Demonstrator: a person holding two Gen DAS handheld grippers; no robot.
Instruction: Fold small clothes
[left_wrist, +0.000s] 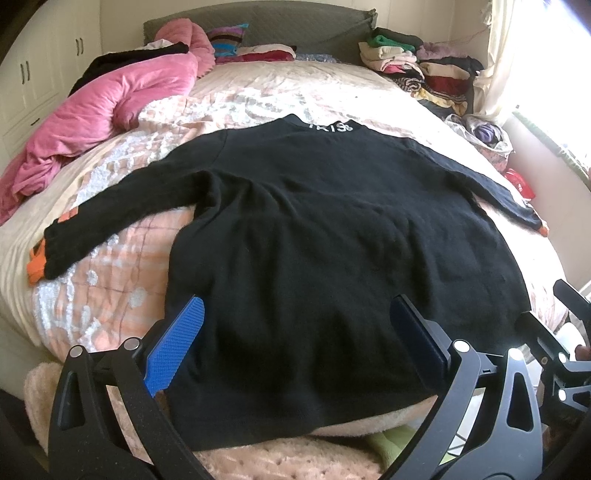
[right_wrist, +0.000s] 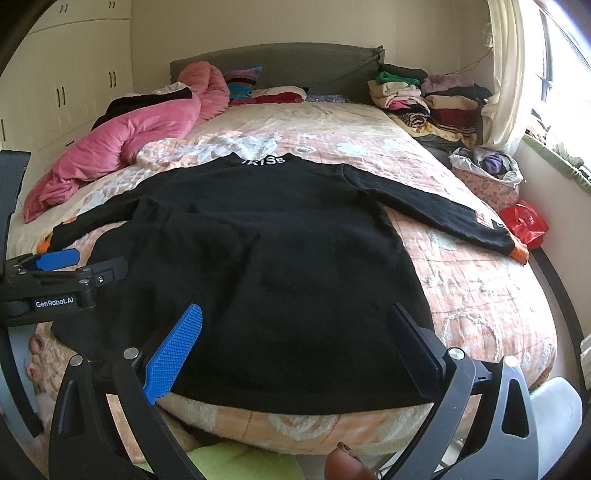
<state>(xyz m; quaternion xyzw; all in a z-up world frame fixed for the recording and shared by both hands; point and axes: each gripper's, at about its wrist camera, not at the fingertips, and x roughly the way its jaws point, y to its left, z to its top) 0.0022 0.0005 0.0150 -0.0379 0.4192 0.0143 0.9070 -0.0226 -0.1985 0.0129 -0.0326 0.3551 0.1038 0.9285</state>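
On the bed (right_wrist: 461, 280), the black sweater (right_wrist: 266, 258) is spread flat for folding, while the left gripper (left_wrist: 295, 332) and right gripper (right_wrist: 295, 332) are held wide and empty near its hem.

Black sweater (right_wrist: 258, 251), white collar lettering, orange cuffs (right_wrist: 519, 253). Bedspread (right_wrist: 461, 280) peach-and-white, checked with floral shapes. Pink quilt (right_wrist: 122, 147) upper left. Red bag (right_wrist: 524, 223) right. Gripper pads (right_wrist: 173, 354) blue, dimpled.

Home bedroom, bed (right_wrist: 461, 280), wardrobe (right_wrist: 74, 85), clothes piles (right_wrist: 436, 103)
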